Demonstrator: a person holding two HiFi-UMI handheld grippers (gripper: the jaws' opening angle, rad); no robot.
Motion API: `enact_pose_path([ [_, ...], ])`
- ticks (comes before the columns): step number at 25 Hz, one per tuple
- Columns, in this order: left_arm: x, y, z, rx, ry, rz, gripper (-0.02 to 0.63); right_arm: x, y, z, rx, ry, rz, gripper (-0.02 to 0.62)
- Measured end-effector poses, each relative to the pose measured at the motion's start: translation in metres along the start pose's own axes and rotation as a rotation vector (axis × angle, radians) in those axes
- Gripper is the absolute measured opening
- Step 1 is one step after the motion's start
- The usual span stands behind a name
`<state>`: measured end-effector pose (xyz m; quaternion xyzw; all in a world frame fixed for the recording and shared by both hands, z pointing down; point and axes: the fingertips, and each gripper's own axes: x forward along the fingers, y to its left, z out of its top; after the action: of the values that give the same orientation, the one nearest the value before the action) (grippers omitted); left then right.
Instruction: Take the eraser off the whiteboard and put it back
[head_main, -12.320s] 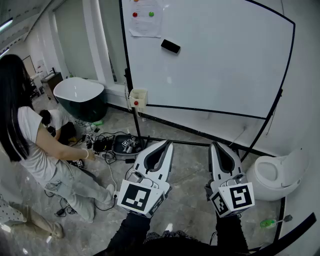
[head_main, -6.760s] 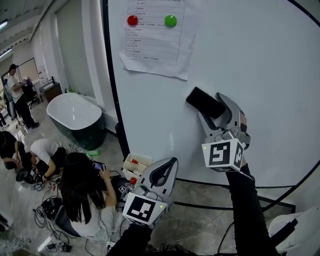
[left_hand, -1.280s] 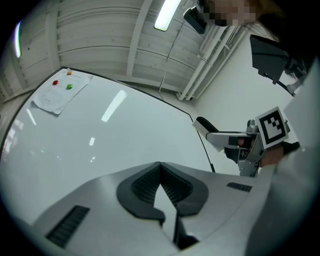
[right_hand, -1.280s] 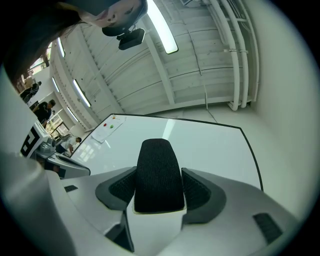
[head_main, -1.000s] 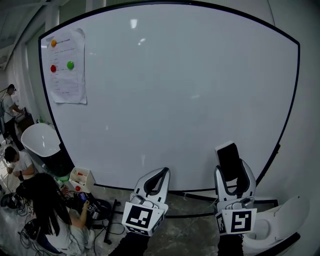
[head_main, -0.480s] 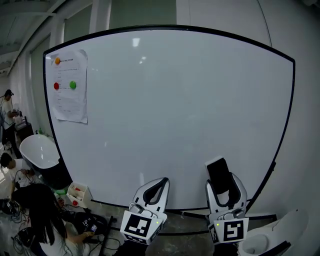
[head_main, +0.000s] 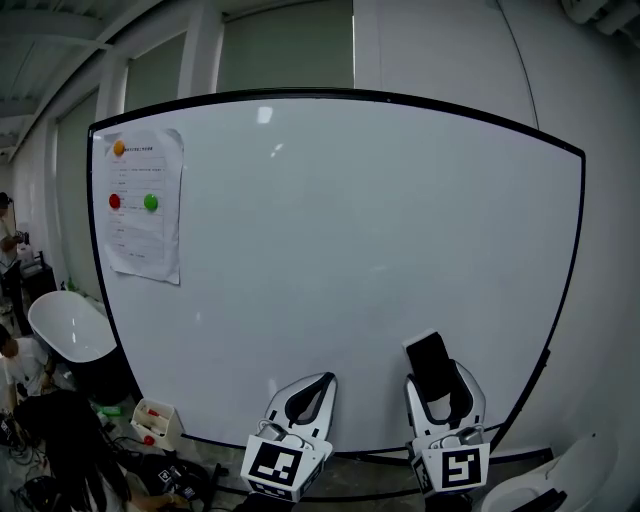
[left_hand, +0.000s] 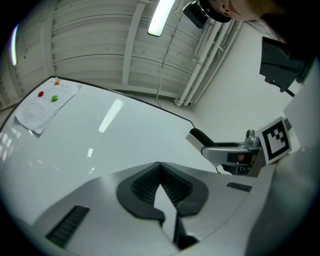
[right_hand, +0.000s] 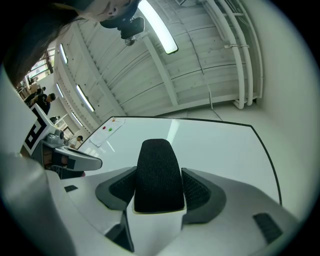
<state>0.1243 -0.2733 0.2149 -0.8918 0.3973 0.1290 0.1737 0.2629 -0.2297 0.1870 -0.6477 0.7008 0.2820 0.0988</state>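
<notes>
Your right gripper (right_hand: 160, 189) is clamped on the eraser (right_hand: 157, 170): both pads press its long sides, and most of the black body sticks out past the jaws at 12 o'clock. In the head view the eraser (head_main: 429, 357) stands up out of that gripper (head_main: 443, 386), low in the frame at about 5 o'clock, in front of the lower right part of the whiteboard (head_main: 350, 250). It looks close to the board, but I can't tell whether it touches.

Your left gripper (left_hand: 160, 167) is closed on nothing, its tips meeting, and sits at 6 o'clock in the head view (head_main: 318, 385), just beside the right one.

Further out, the board is bare except for a sheet (head_main: 145, 205) at about 9 o'clock with magnets on it.

The putting-back looks not yet done, and that is where trouble lies:
- The grip is near the eraser's base, so if the tip meets the board first it may pivot in the pads.
- If you let go before it sits flat on the board, it probably drops to the floor.
- I can't tell which face is meant to cling — present the wrong one and it likely won't hold.
- Sliding it along the board could twist it out of line.
</notes>
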Motion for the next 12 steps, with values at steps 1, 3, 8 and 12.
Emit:
enact_pose_path([
  [1, 0.001, 0.003, 0.001, -0.005, -0.006, 0.000, 0.006, 0.003, 0.001, 0.001, 0.004, 0.002, -0.007, 0.278],
  [3, 0.005, 0.007, 0.002, 0.005, -0.010, -0.010, 0.006, 0.009, 0.003, 0.003, 0.006, -0.010, -0.008, 0.278],
  [8, 0.009, 0.019, 0.007, -0.007, -0.028, -0.006, 0.006, 0.019, 0.006, 0.002, -0.017, -0.034, 0.012, 0.278],
  [12, 0.017, 0.026, 0.019, 0.026, -0.034, 0.008, 0.006, 0.029, 0.004, 0.008, -0.004, -0.053, 0.012, 0.278],
])
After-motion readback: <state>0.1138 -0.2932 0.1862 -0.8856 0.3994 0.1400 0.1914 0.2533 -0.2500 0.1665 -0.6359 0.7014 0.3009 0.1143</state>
